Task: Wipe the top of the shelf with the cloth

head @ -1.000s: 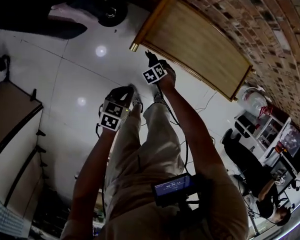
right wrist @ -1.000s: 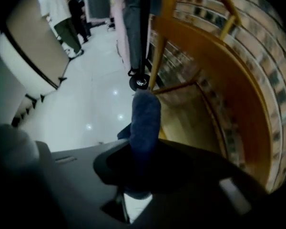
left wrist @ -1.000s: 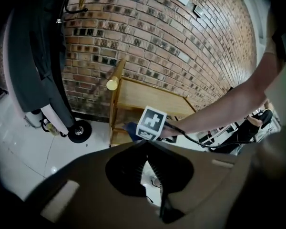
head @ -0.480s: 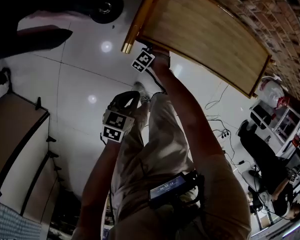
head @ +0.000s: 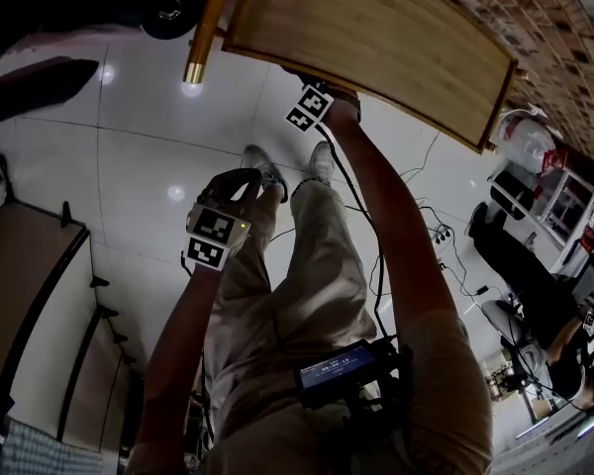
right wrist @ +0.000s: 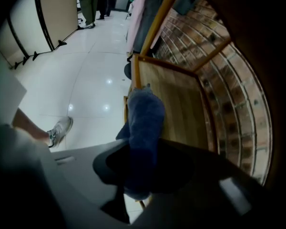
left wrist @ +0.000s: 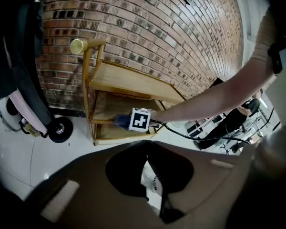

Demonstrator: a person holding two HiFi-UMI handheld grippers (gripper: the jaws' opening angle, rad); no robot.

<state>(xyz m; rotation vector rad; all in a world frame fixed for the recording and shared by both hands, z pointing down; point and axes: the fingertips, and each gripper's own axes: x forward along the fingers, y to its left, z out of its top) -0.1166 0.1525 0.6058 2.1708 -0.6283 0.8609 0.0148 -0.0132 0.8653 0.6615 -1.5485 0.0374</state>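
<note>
The right claw (right wrist: 141,170) is clamped on a blue cloth (right wrist: 145,120). The cloth sticks out past the jaws, and its free end lies over the near left corner of the shelf (right wrist: 178,106) top. I cannot tell whether it presses on the wood or hangs just above it. In the head view this claw is at the front edge of the top, with the arm stretched out to it. The top is bare pale wood with a darker frame. It stands against a brick wall (right wrist: 231,75).

The left claw (left wrist: 145,157) is held low near the person's thigh, well apart from the shelf. Its jaws are together at the tips, with nothing held. A white shoe (left wrist: 151,184) shows just below them. Its view shows the shelf from the side with three wooden levels and a brass knob (left wrist: 77,46) on the corner post. The cloth and the right claw's marker cube (left wrist: 139,119) show in front of the shelf.

The floor (head: 129,156) is glossy white tile. A cable (head: 416,216) runs across it beside the shelf.
</note>
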